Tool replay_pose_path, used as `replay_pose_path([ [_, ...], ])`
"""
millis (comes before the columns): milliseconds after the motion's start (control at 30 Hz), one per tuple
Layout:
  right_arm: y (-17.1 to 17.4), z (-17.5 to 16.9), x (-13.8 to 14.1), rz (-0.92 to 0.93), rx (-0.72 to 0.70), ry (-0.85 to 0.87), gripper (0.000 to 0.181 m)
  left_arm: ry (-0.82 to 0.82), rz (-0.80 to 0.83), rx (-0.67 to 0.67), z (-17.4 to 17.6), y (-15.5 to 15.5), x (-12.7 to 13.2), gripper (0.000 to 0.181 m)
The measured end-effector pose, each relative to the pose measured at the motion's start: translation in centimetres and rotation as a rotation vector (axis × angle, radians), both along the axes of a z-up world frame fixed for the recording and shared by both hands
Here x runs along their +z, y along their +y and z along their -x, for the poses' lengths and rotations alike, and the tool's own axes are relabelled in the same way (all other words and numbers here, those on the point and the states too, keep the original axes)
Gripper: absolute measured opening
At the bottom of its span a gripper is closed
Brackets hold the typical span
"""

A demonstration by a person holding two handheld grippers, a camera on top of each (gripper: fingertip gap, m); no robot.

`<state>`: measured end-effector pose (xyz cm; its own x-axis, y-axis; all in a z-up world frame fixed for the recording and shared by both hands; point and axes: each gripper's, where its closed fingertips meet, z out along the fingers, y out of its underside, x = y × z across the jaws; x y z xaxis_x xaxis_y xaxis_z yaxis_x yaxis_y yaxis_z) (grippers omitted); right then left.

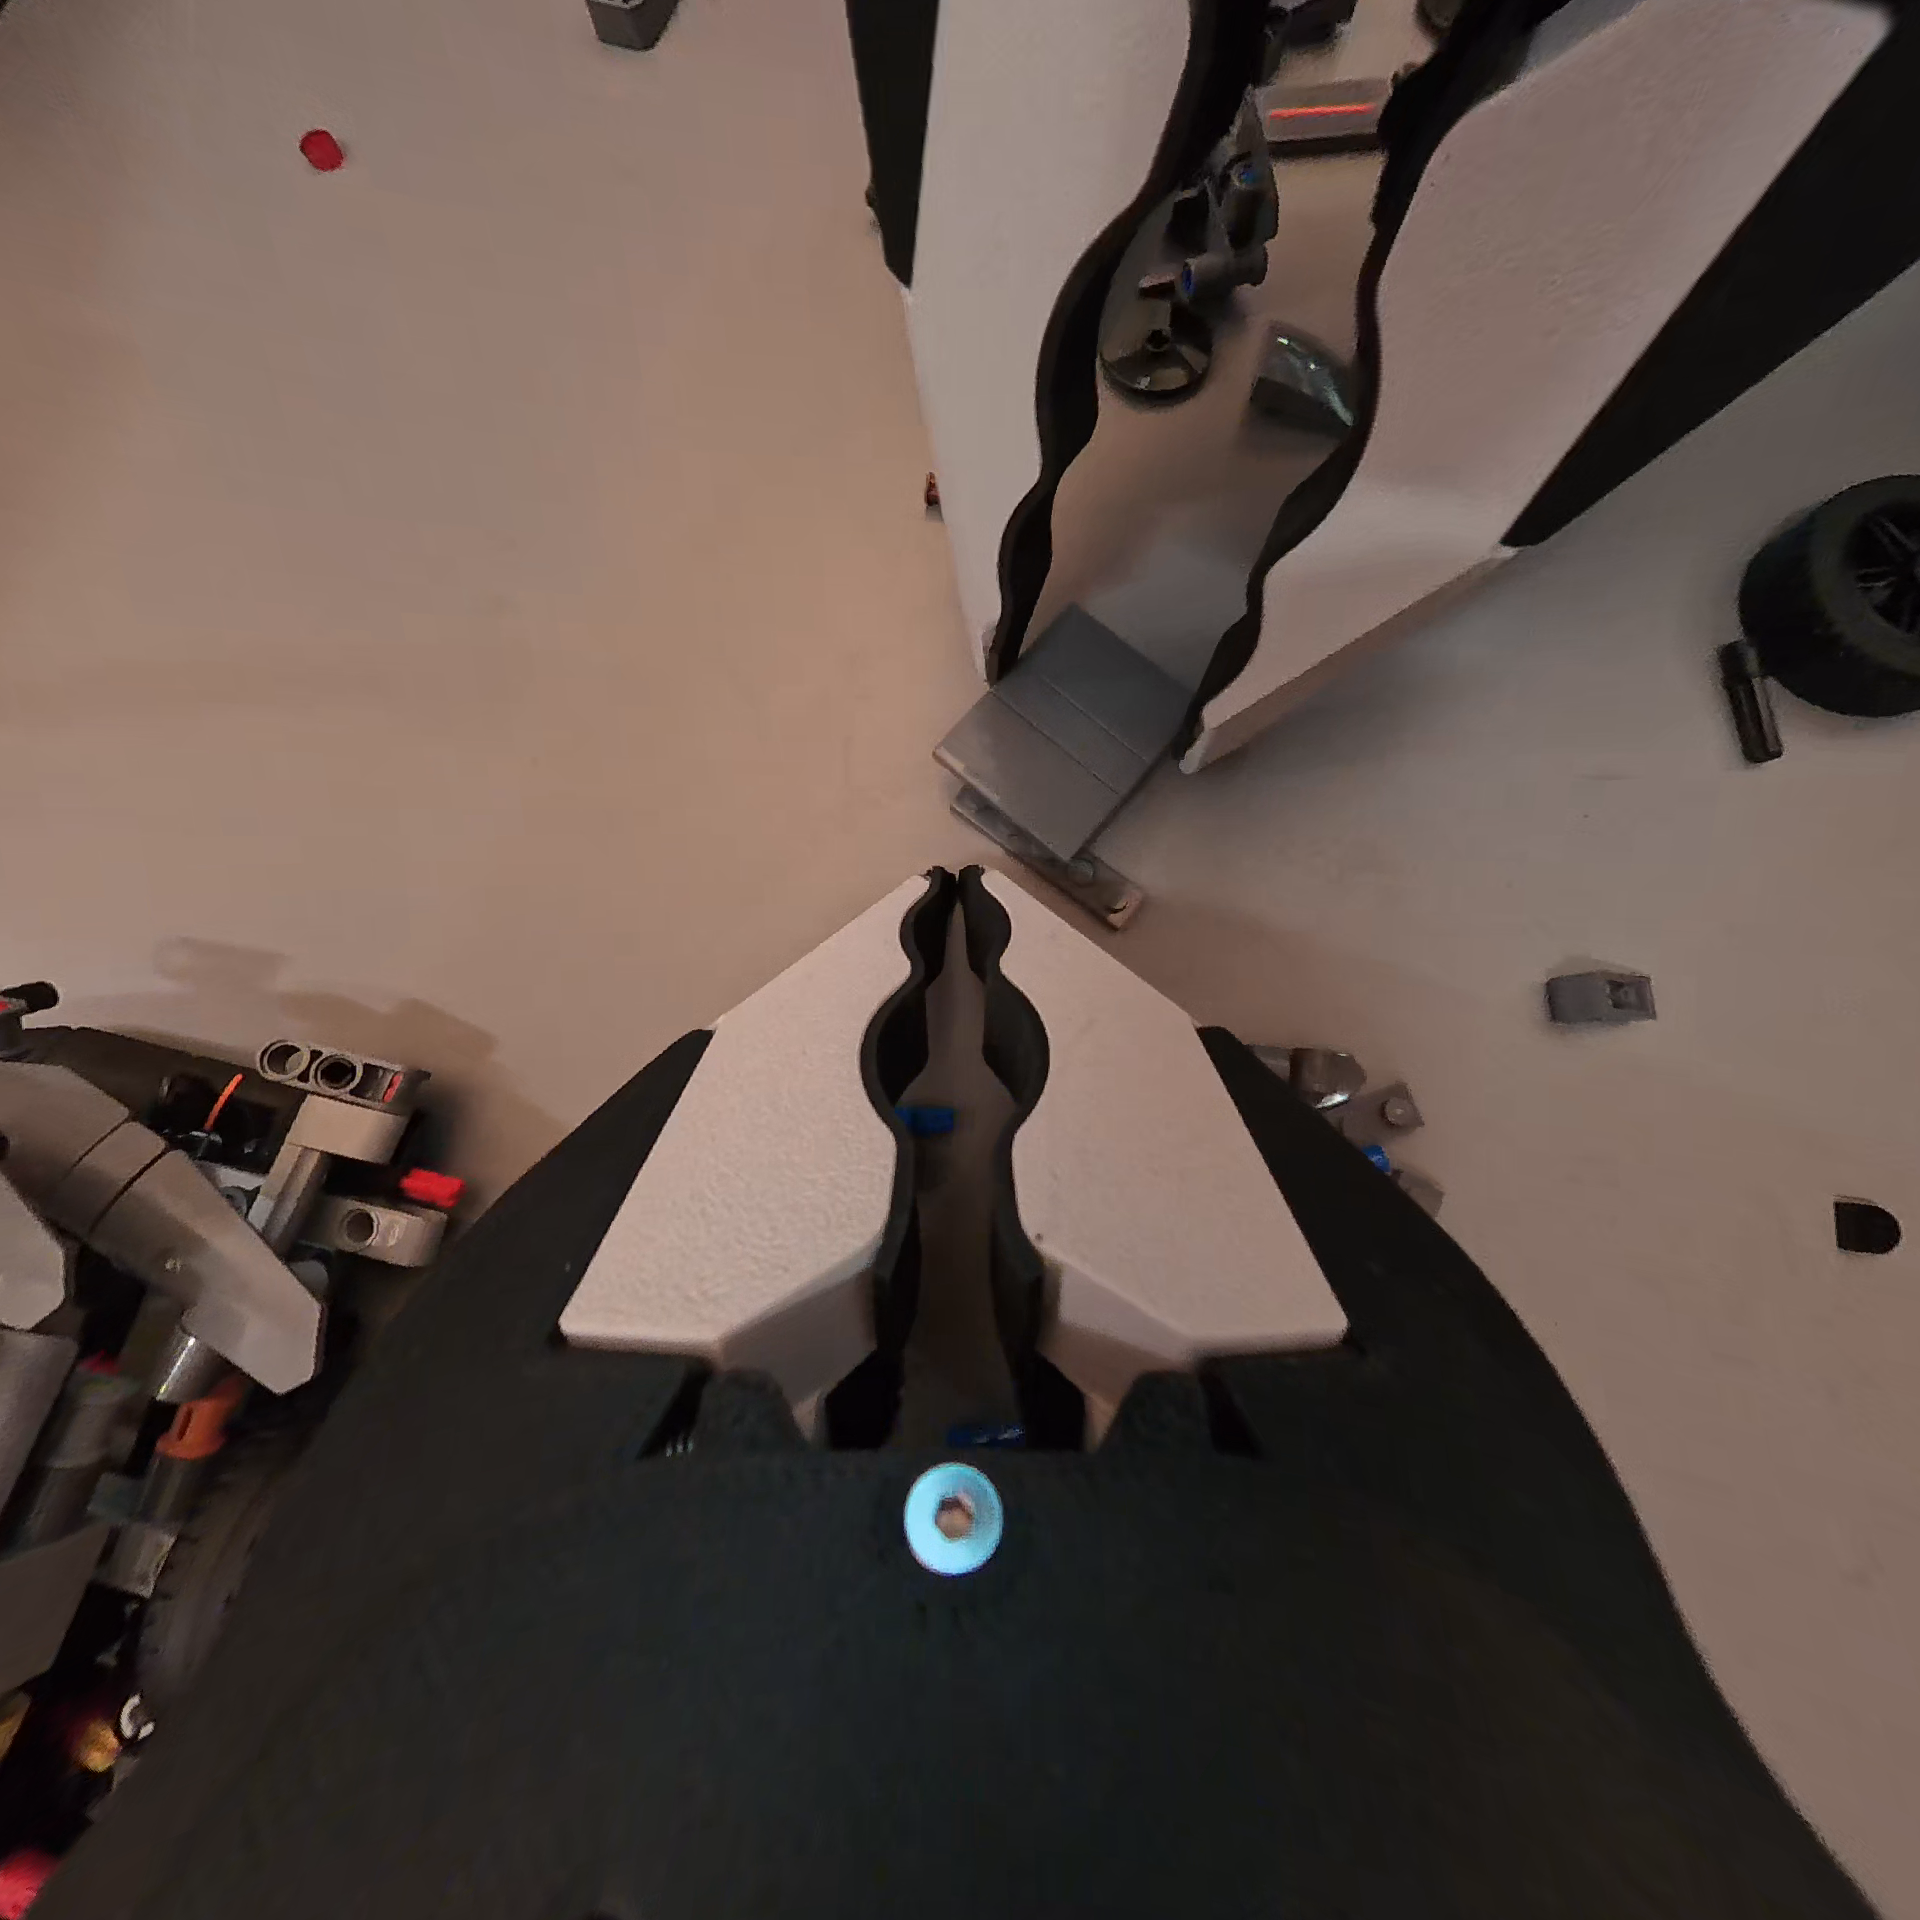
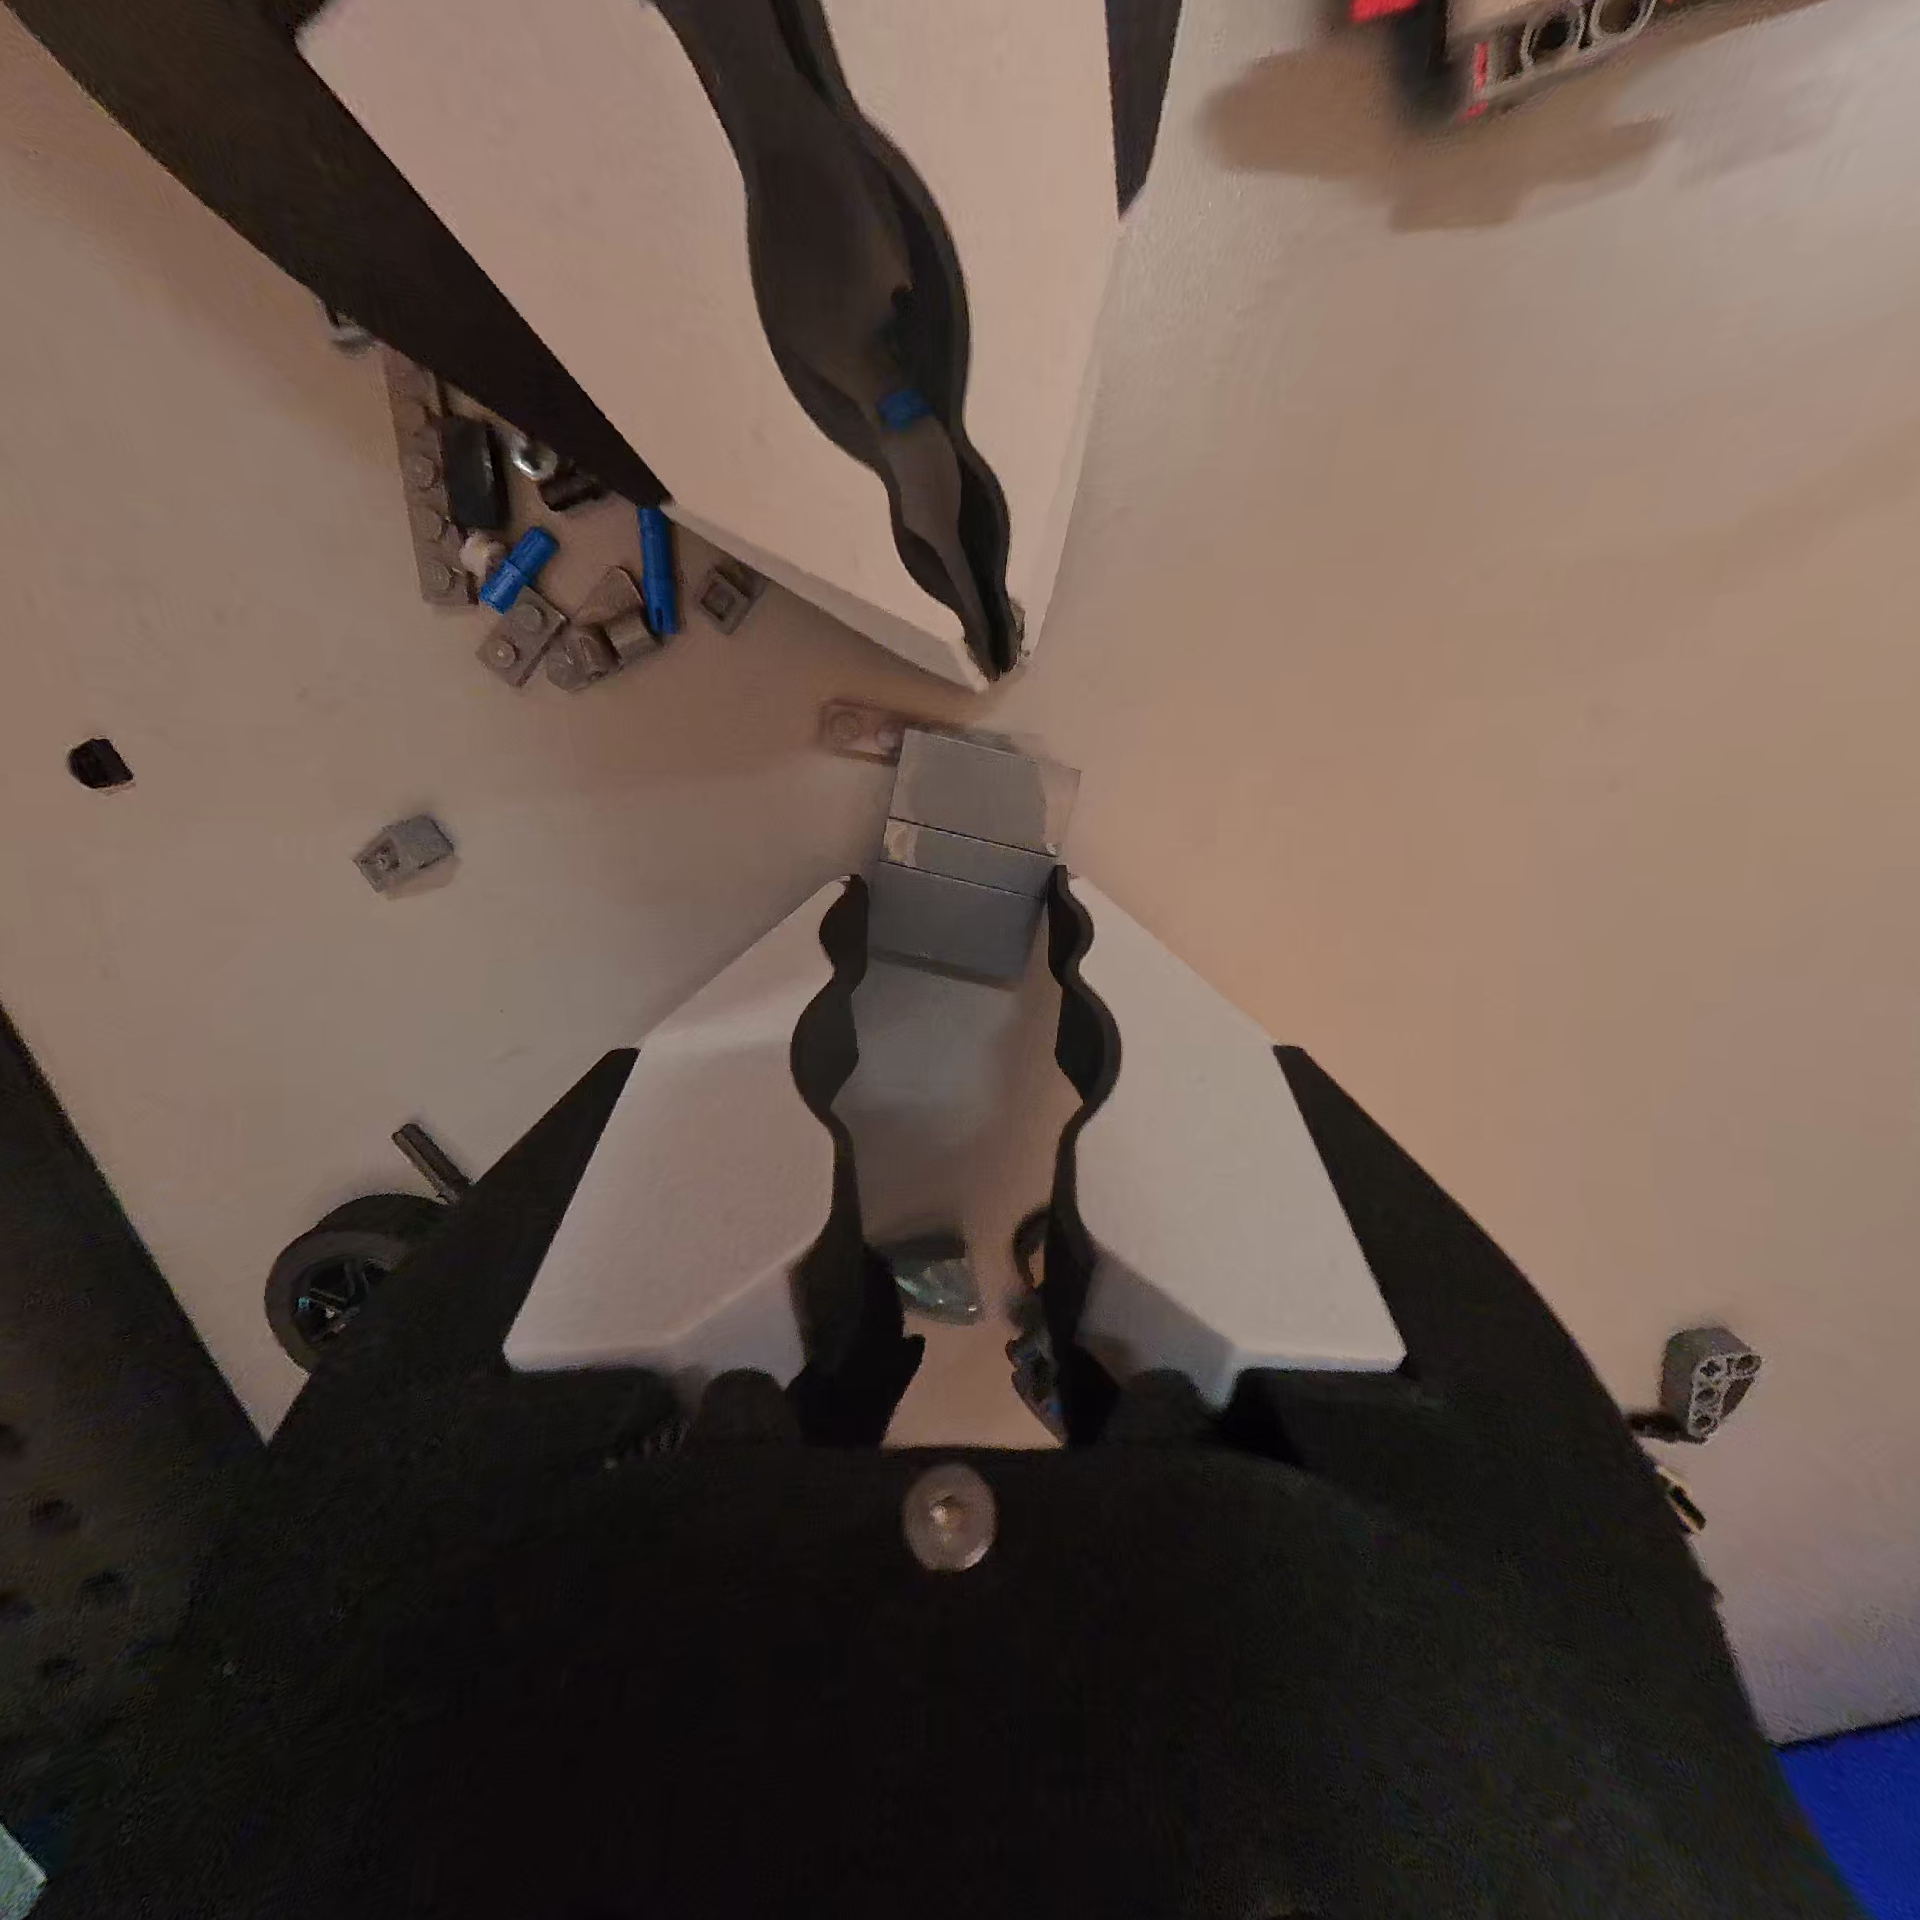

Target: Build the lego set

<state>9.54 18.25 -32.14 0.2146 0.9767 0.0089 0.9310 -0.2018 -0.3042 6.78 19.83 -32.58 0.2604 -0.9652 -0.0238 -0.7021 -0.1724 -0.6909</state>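
Observation:
A grey brick assembly (image 2: 961, 831) of smooth grey tiles on a long thin plate (image 2: 857, 724) lies on the white table. My right gripper (image 2: 954, 888) is shut on its near end, one pad on each side. In the left wrist view the right gripper (image 1: 1101, 696) comes in from the top over the assembly (image 1: 1060, 727). My left gripper (image 1: 956, 875) points at the assembly's far end with its tips together. A small blue pin (image 1: 925, 1120) sits between its pads and also shows in the right wrist view (image 2: 899, 407).
A partly built grey model (image 1: 156, 1247) lies at the lower left. A black wheel (image 1: 1839, 603) and a small grey slope (image 1: 1600, 997) lie to the right. A pile of small grey plates and blue pins (image 2: 582, 603) lies under the left gripper. A red stud (image 1: 320, 149) lies far left. My left and right fingertips are right by each other. About 9 cm separates my right fingertips from the small grey slope (image 1: 1600, 997). Look for it in the right wrist view (image 2: 404, 849) too.

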Motion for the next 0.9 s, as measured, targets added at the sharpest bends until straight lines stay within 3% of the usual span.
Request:
replay_pose_path([
  [700,-0.1,0.4,0.1,0.024,0.008,0.036,0.038,-0.041,-0.010,-0.012,-0.2,-0.1,0.7,0.001],
  [900,0.8,1.0,1.2,0.043,-0.050,0.149,0.020,-0.066,-0.033,-0.062,-0.9,-0.9,1.3,0.000],
])
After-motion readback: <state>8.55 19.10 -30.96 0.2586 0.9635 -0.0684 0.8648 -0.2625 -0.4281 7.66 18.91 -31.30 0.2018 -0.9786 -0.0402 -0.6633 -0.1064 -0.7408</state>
